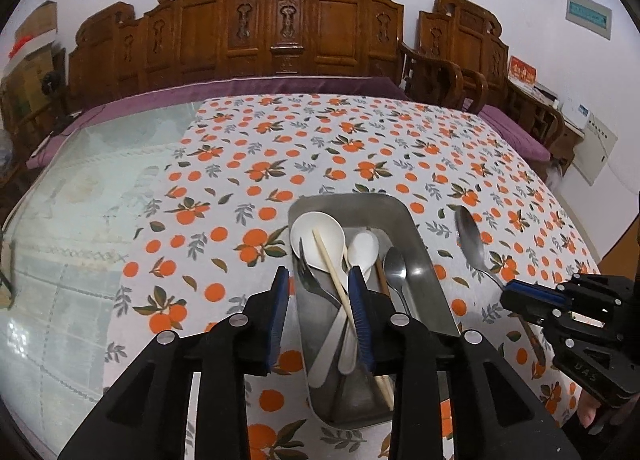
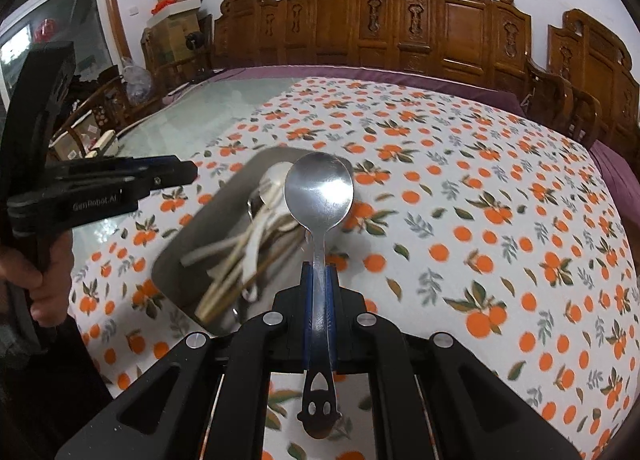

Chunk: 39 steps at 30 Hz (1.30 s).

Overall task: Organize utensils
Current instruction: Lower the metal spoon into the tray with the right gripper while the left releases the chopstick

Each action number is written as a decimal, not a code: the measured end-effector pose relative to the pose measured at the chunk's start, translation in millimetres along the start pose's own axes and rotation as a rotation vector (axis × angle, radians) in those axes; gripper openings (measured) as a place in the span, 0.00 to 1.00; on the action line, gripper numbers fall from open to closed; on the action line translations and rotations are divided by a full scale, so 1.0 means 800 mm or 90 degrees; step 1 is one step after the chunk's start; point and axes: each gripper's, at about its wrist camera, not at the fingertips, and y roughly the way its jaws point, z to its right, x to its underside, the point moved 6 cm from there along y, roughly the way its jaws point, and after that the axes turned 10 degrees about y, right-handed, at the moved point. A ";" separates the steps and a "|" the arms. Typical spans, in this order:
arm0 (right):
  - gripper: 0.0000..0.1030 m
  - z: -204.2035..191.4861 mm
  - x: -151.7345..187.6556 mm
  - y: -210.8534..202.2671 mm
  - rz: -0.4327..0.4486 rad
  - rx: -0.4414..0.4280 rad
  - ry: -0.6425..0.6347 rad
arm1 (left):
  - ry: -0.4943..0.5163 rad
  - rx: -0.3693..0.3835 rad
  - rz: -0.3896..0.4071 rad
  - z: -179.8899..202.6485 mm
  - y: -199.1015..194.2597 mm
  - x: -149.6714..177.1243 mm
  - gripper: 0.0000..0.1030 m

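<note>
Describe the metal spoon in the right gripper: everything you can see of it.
The spoon looks like polished steel, with a round, shiny bowl and a slim handle that widens to a cut-out end with three holes. The right gripper is shut on the handle, blue pads on either side, with the bowl pointing away and facing up. It is held in the air beside the metal tray, touching nothing but the pads.
</note>
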 end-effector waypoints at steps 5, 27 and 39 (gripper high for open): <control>0.07 -0.018 -0.017 0.012 0.002 -0.011 -0.001 | -0.009 -0.001 0.009 -0.013 -0.009 -0.002 0.28; 0.07 -0.065 -0.027 0.104 -0.047 -0.001 0.016 | -0.027 -0.019 0.020 -0.042 -0.021 -0.004 0.28; 0.07 -0.044 -0.031 0.137 -0.061 0.061 0.028 | -0.025 -0.022 0.016 -0.043 -0.019 -0.002 0.28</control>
